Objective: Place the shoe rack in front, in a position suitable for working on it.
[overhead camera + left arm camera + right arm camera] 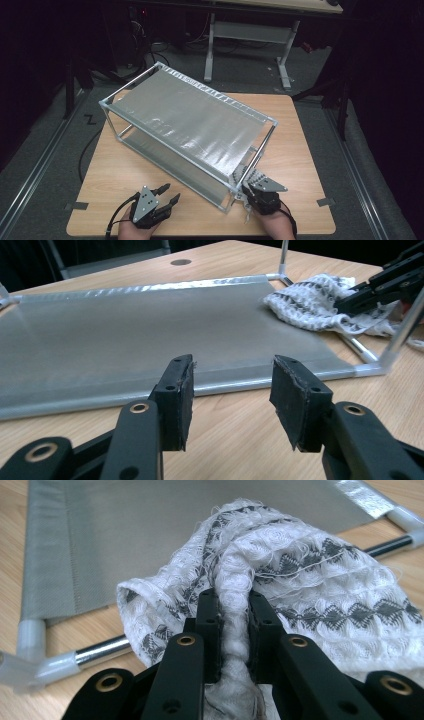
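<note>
A white knitted cloth (310,580) with a grey diamond pattern lies bunched at the near right corner of a two-shelf rack (106,104). My right gripper (234,610) is shut on a fold of it, with the pads pressing the fabric from both sides. In the high view the cloth (251,176) sits on the end of the lower grey shelf (165,159), and the right gripper (248,189) reaches in from the table's front edge. My left gripper (232,390) hovers open over bare wood in front of the lower shelf (150,325), nothing between its pads. It also sits front left (170,194).
The rack's upper grey fabric shelf (190,115) spans most of the wooden table (300,150) on a diagonal. Thin metal posts (260,150) and white corner joints (30,650) frame it. A second table's legs (210,45) stand on the floor behind.
</note>
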The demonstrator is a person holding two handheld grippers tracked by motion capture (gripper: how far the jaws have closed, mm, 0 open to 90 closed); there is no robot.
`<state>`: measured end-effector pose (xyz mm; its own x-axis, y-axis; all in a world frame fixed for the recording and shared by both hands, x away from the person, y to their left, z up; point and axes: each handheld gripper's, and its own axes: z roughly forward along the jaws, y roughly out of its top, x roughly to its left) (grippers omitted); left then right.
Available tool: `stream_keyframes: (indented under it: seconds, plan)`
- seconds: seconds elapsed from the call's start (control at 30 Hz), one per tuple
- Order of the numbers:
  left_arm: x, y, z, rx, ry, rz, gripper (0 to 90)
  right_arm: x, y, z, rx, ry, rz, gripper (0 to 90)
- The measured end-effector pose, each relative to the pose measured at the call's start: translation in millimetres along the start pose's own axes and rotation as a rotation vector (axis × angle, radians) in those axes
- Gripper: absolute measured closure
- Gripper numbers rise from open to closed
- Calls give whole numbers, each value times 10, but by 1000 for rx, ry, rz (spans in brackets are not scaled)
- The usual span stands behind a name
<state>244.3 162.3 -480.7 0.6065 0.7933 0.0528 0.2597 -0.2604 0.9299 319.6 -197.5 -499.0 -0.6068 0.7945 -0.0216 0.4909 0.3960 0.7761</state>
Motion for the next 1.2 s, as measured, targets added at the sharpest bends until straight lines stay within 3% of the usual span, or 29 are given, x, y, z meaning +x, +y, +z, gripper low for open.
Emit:
stream_keyframes:
  seconds: [0.17,0.3,0.47,0.5,0.53,0.6,0.67,0.97,1.07,1.17,1.2]
  plan:
    - [-10,-31,-106,2,23,-10,521,149,157,191,2,46,-48,793]
    - [-39,-13,-131,-3,12,-17,522,191,183,223,-6,49,-62,793]
    - [-132,60,-42,-15,-43,-10,523,166,172,24,-94,31,-49,790]
    - [-178,102,5,-20,-52,4,512,118,135,-101,-129,14,-35,788]
    - [-178,102,5,-20,-52,4,507,118,135,-101,-129,14,-35,788]
    - [-234,165,69,-28,-77,9,487,19,33,-275,-156,-12,2,782]
    - [-318,233,151,-37,-120,19,481,-29,-29,-345,-156,-30,16,777]
    - [-544,418,364,-71,-226,23,456,-156,-200,-522,-128,-117,79,755]
    - [-628,512,464,-79,-263,48,476,-163,-217,-609,-153,-143,80,753]
    - [-669,542,515,-82,-273,56,507,-156,-199,-643,-172,-143,72,750]
    - [-685,550,534,-85,-272,69,559,-143,-141,-650,-197,-132,62,751]
